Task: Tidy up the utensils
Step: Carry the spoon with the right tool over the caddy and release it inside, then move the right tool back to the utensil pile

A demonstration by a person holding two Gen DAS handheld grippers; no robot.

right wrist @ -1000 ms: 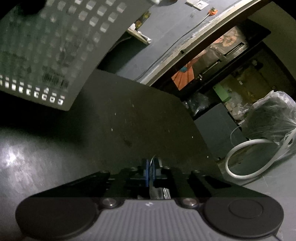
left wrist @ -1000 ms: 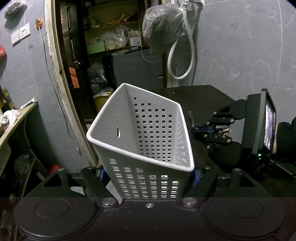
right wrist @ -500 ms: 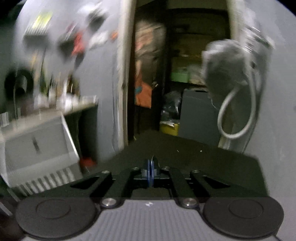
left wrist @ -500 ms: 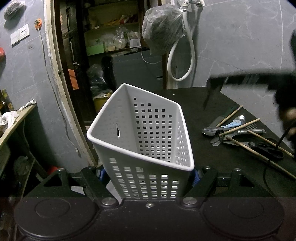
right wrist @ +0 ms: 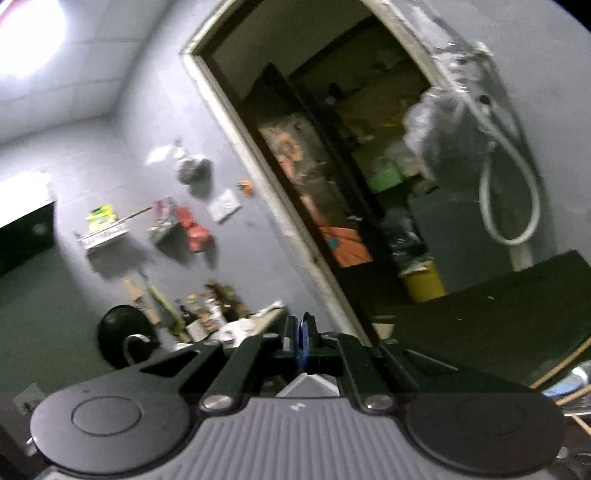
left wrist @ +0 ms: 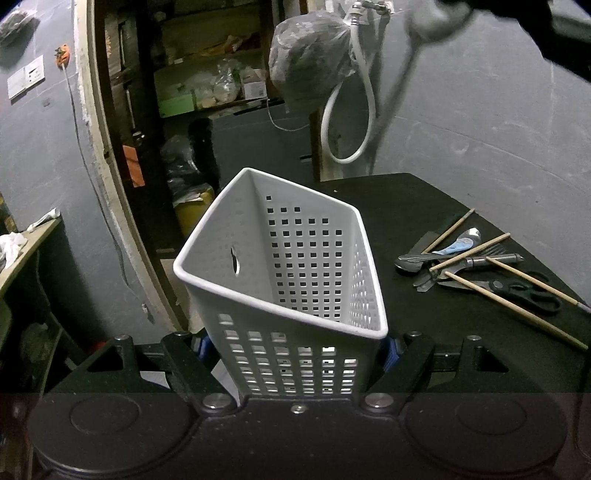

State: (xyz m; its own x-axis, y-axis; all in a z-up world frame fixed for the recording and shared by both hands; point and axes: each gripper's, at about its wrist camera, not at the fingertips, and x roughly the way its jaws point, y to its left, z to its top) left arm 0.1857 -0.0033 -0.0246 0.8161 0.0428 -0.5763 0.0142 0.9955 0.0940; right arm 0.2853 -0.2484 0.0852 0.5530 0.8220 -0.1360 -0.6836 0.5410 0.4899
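- Left wrist view: I'm looking at a dim grey-walled room with an open doorway to cluttered storage shelves, a white hose (left wrist: 354, 122) and a filled plastic bag (left wrist: 310, 62) hanging on the far wall.
- The black table (left wrist: 424, 206) runs from centre to right.
- My left gripper (left wrist: 295, 350) pinches the white perforated basket (left wrist: 295, 258) by its near end. The jaws press its two side walls, and the basket tilts with its open mouth up, at the table's left edge.
- I can see nothing inside the basket, so I judge that no sorting is done yet.
- The pile waits on the right of the table, well apart from the basket: wooden chopsticks (left wrist: 469, 251), a spoon (left wrist: 410, 262), a fork (left wrist: 495, 251) and black-handled scissors (left wrist: 517, 291), all crossed over one another.
- High at the far right a blurred metal utensil (left wrist: 436, 18) hangs above the table with its rounded end up. It looks to be the first piece on its way, though I cannot tell what kind it is.
- Right wrist view: the same doorway appears slanted, with a wall shelf on the left and the table at the right.
- My right gripper (right wrist: 301, 332) has its blue pads pressed together. A pale sliver below them suggests they nip that utensil, but the grip itself is hidden.
- Left to do, as I judge it: drop this piece in the basket, then fetch everything else in the pile.
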